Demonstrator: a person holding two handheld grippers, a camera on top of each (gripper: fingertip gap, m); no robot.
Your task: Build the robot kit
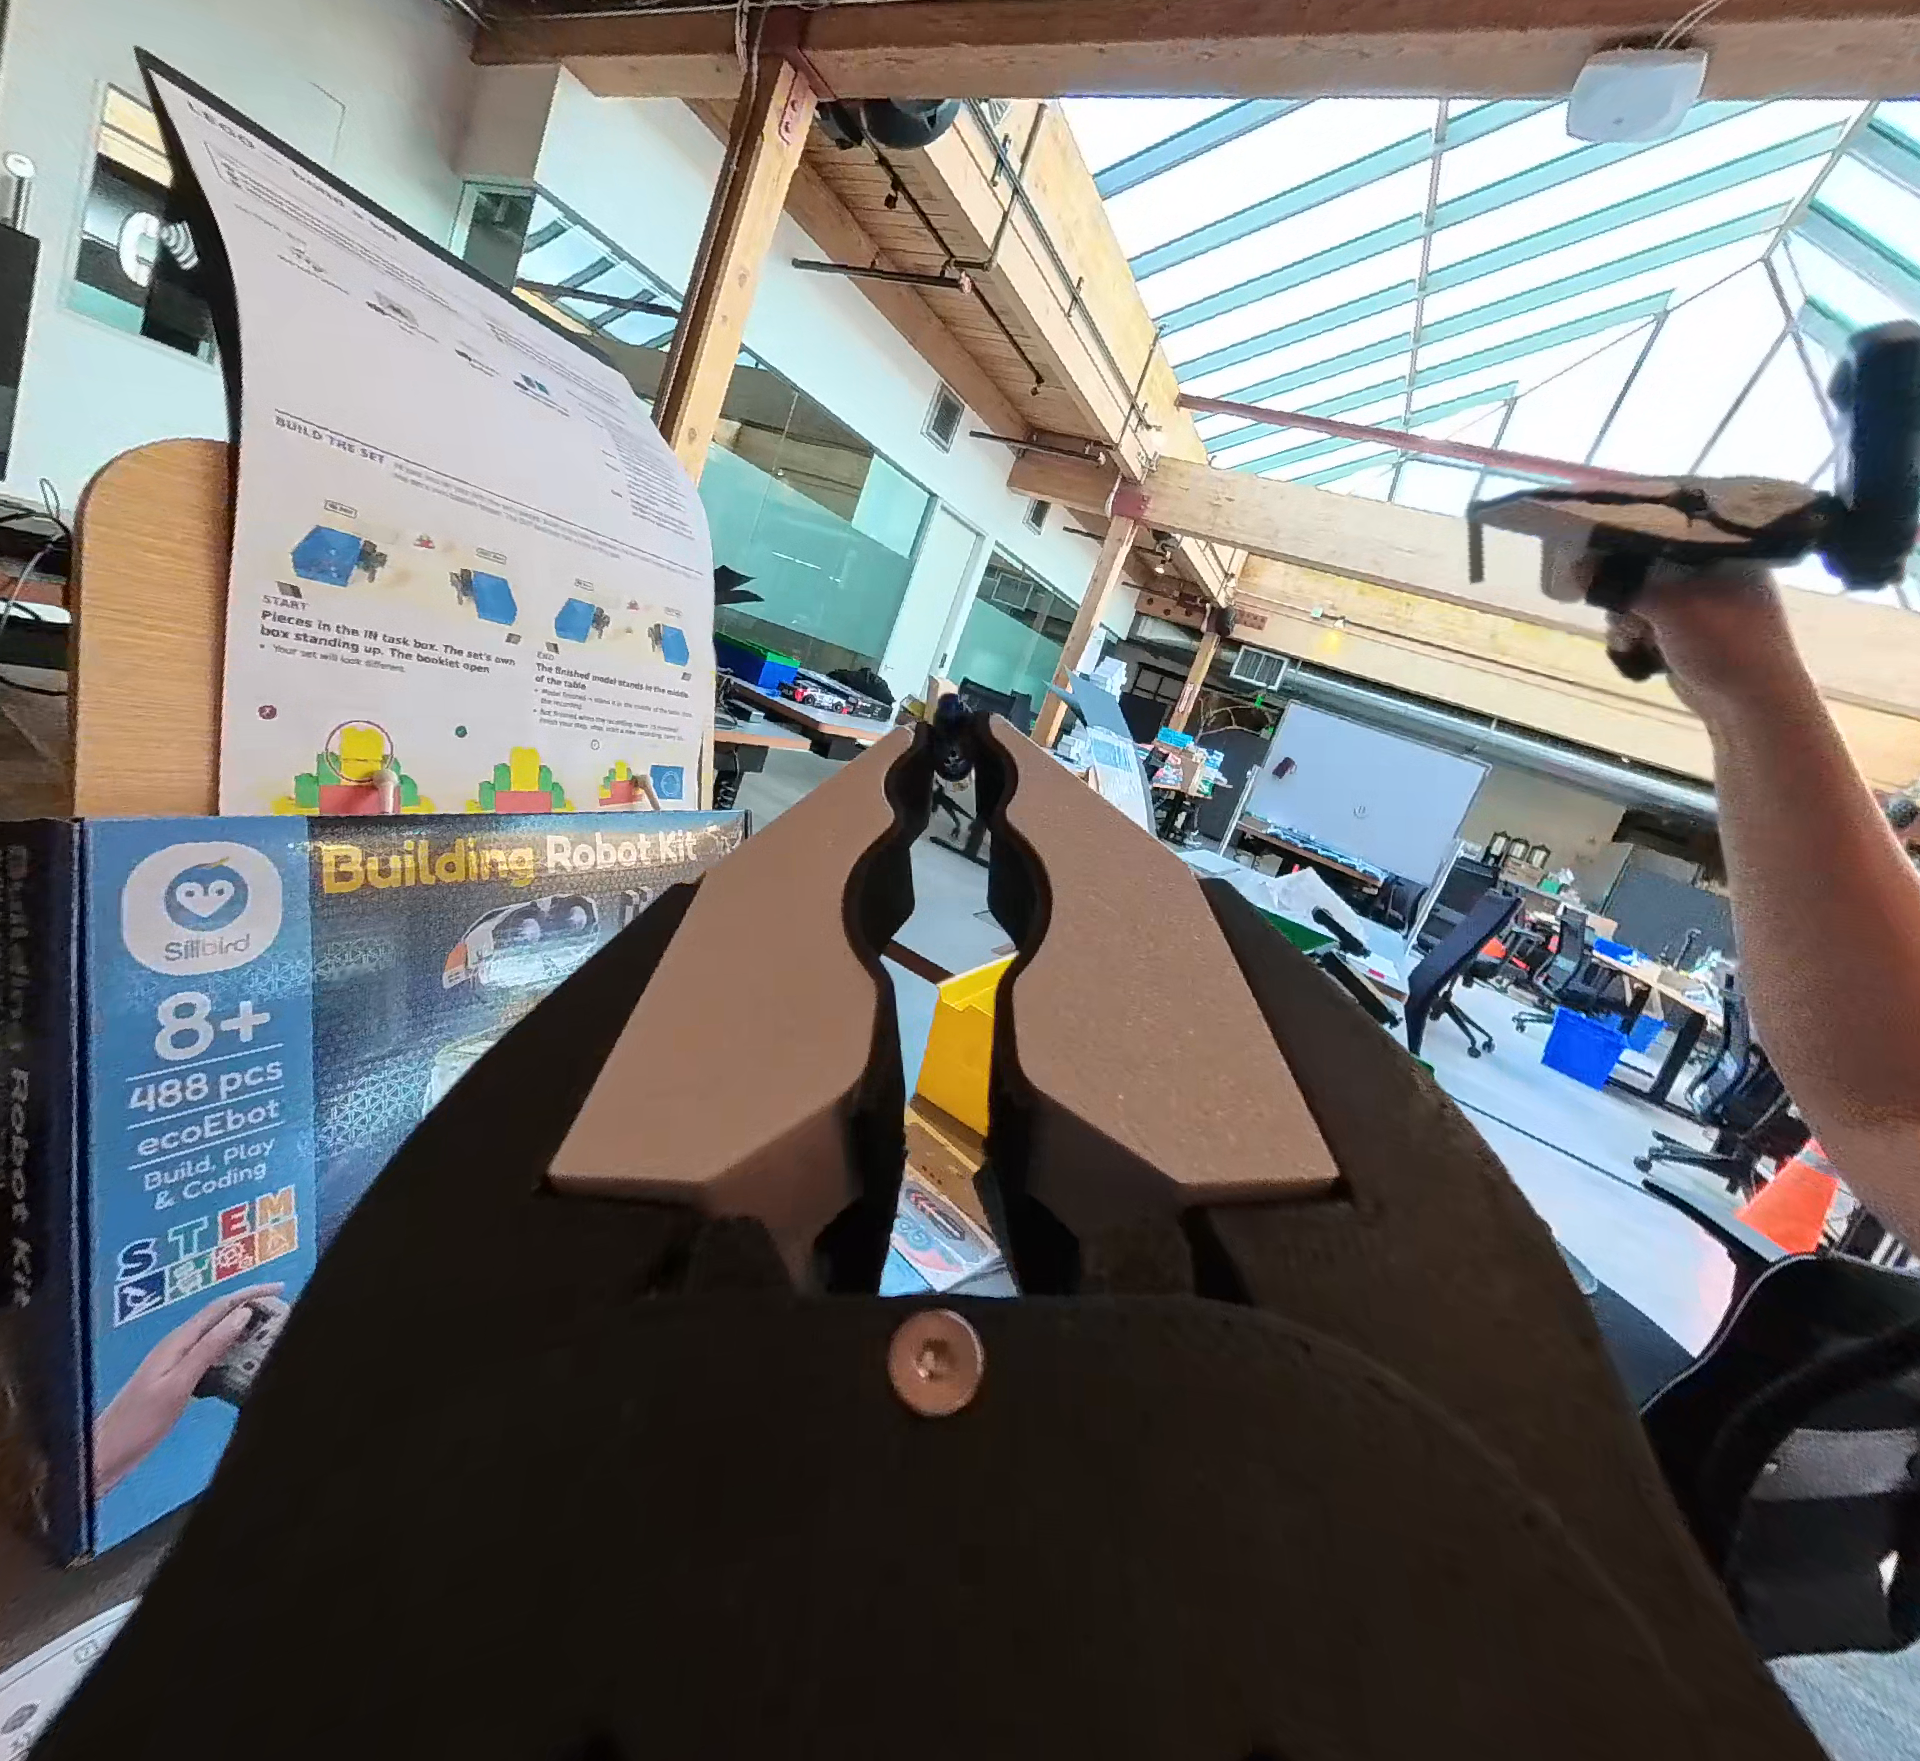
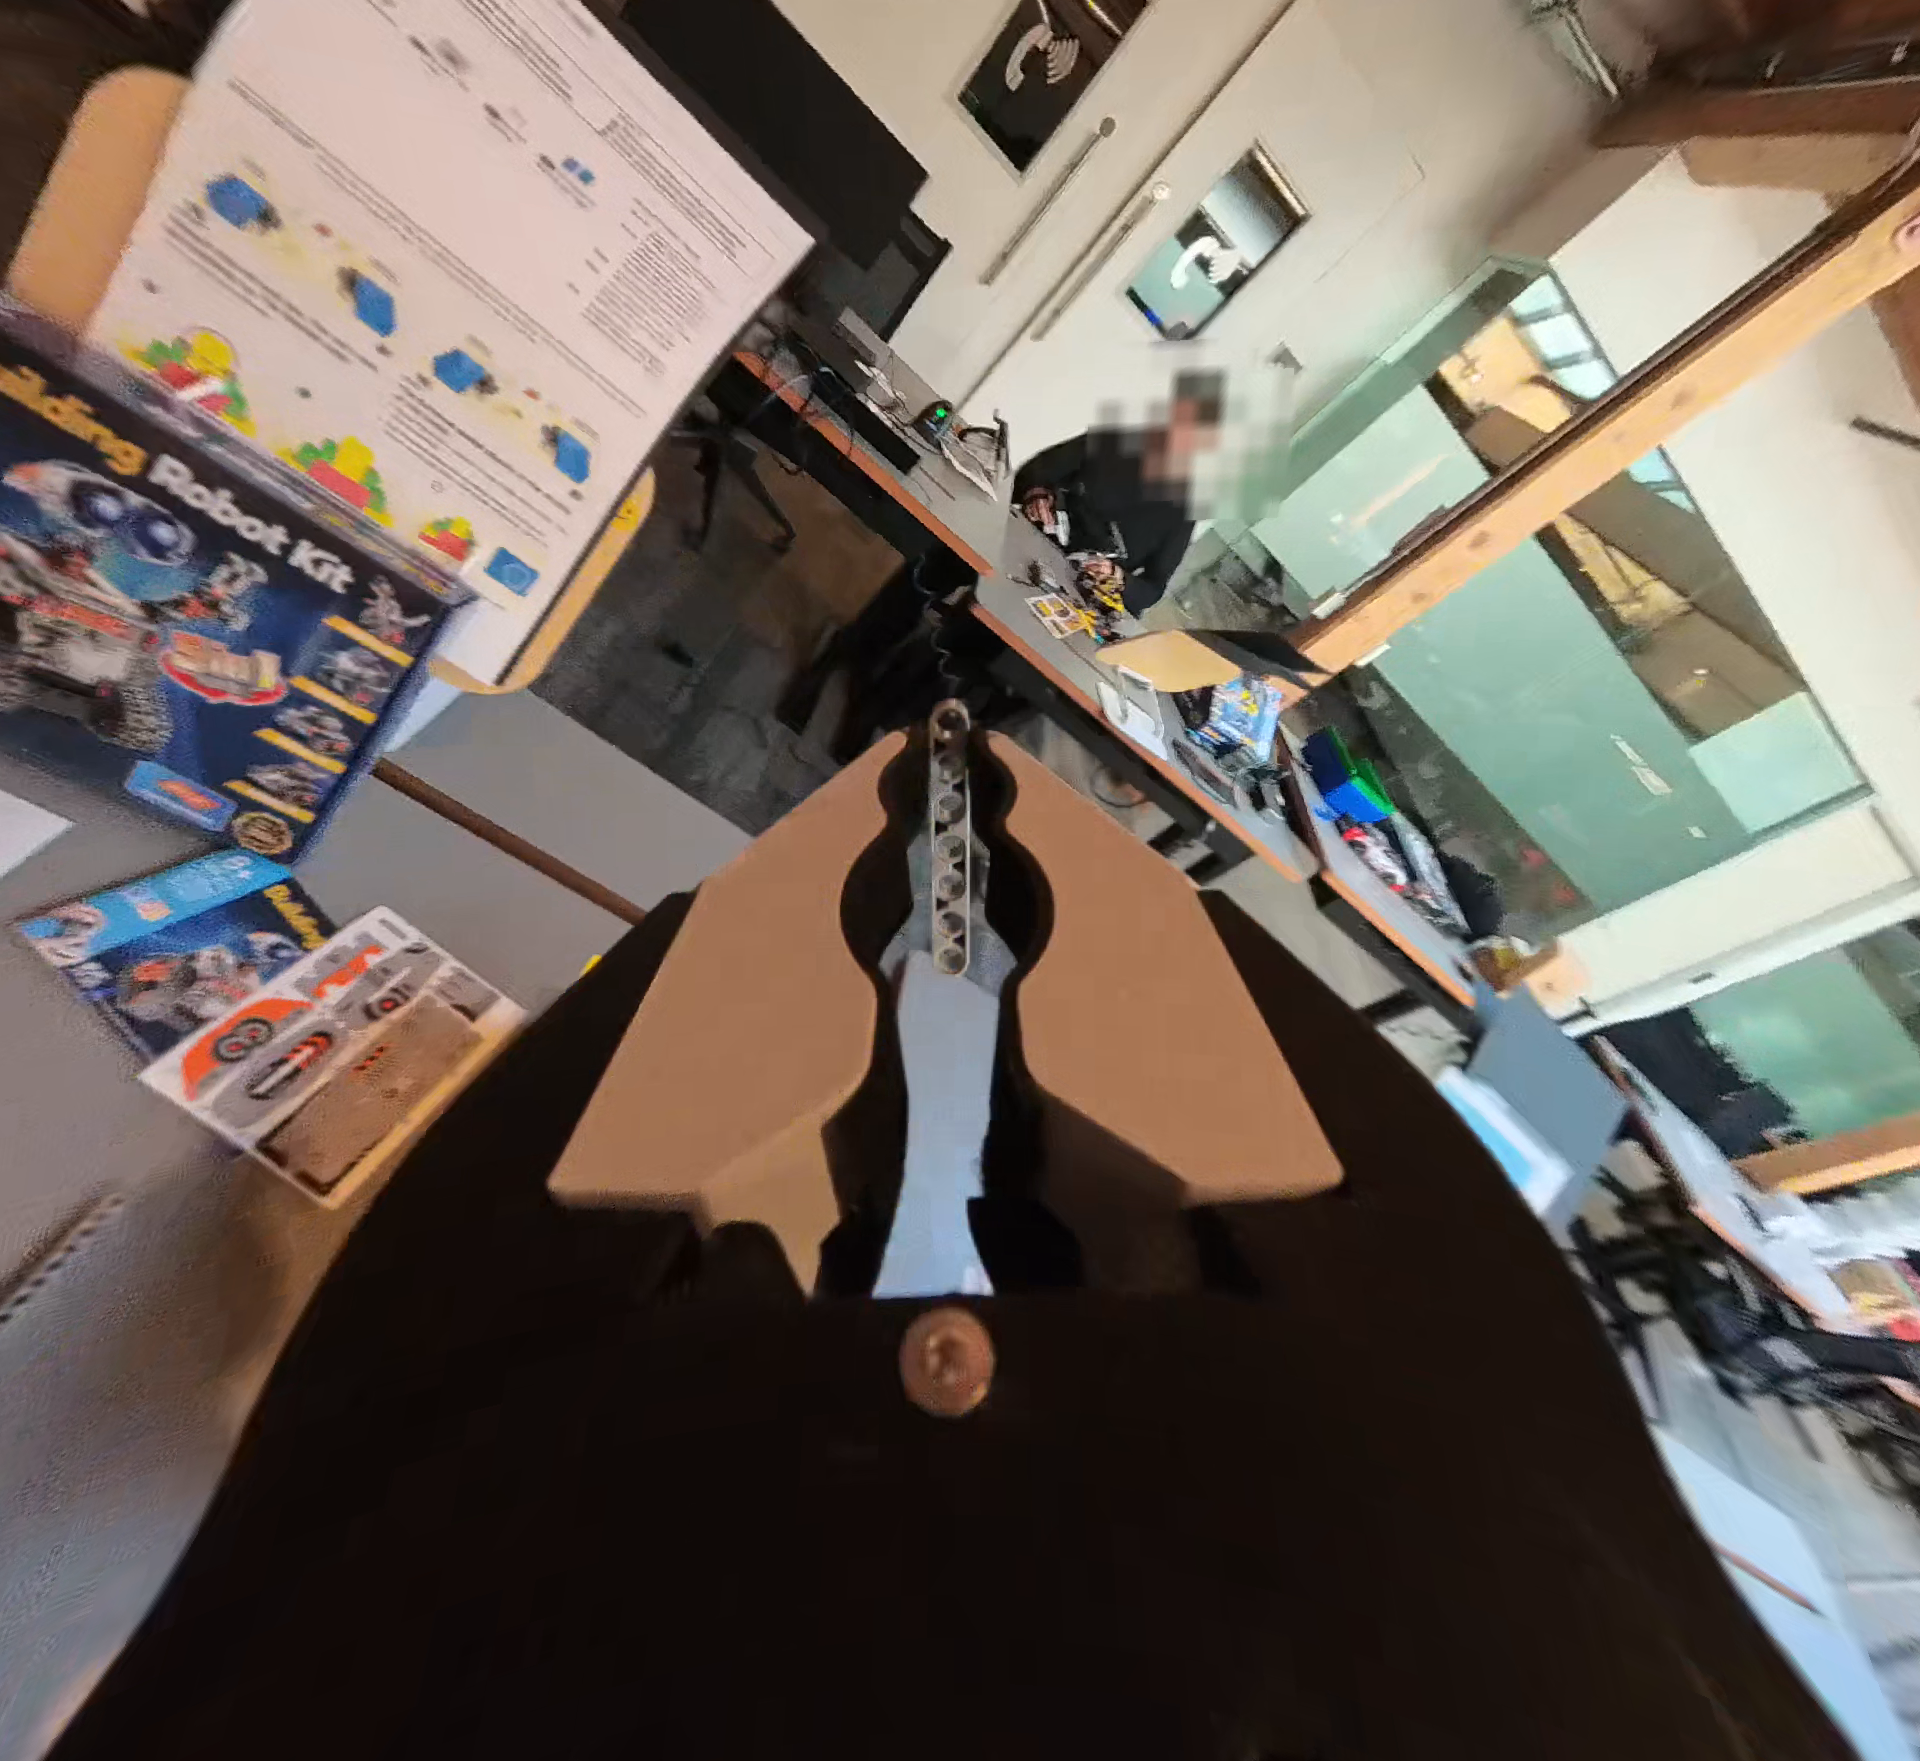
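My left gripper (image 1: 951,743) is shut on a small dark blue-black peg piece (image 1: 950,737) pinched at the fingertips, held up in the air. My right gripper (image 2: 951,743) is shut on a grey beam with a row of holes (image 2: 949,838), which lies lengthwise between the fingers with its end poking past the tips. The right gripper also shows in the left wrist view (image 1: 1662,527) at the upper right, raised, with a person's arm (image 1: 1797,880) below it. A blue robot kit box (image 1: 312,1088) stands to the left of the left gripper.
A white instruction sheet (image 1: 447,516) leans on a wooden board behind the box. A yellow bin (image 1: 961,1036) sits beyond the left fingers. The box (image 2: 177,610), a booklet (image 2: 166,953) and sticker sheets (image 2: 332,1036) lie on the grey table. A person sits at a far desk (image 2: 1112,516). Spacing between my two grippers at the tips: around 50 cm.
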